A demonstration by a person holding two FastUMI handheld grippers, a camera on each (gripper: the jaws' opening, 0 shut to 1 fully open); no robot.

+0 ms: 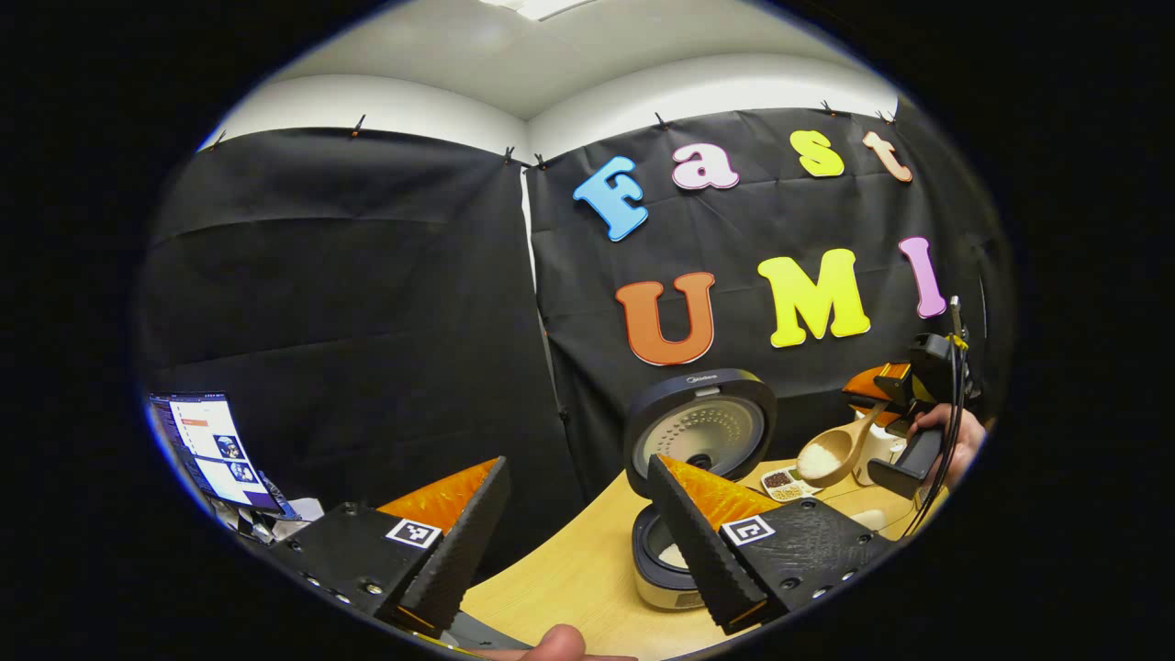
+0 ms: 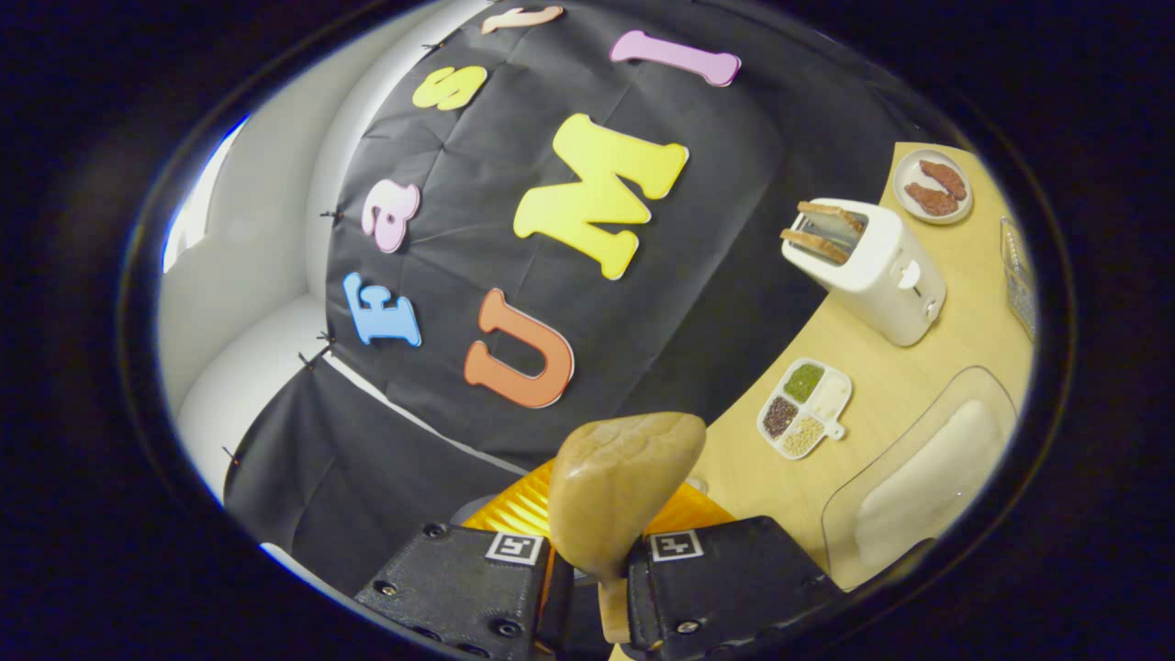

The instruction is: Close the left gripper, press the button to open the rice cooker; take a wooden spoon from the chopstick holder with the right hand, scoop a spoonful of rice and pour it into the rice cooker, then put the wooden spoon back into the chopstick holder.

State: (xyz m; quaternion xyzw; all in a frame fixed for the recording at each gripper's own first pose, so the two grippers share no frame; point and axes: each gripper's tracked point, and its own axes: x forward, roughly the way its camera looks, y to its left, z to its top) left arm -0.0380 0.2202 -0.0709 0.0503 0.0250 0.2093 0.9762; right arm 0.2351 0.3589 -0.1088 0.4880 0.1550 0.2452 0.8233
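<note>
right gripper (image 2: 587, 574): clamping the wooden spoon (image 2: 620, 487), rice showing in its bowl
left gripper (image 1: 574, 542): hanging wide open, holding nothing
rice cooker (image 1: 702, 431): standing open at 3 o'clock

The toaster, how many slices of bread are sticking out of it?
2. Both stand in the top of the white toaster in the right gripper view: one slice nearer the wall, the other slice beside it. Anything deeper inside is hidden.
</note>
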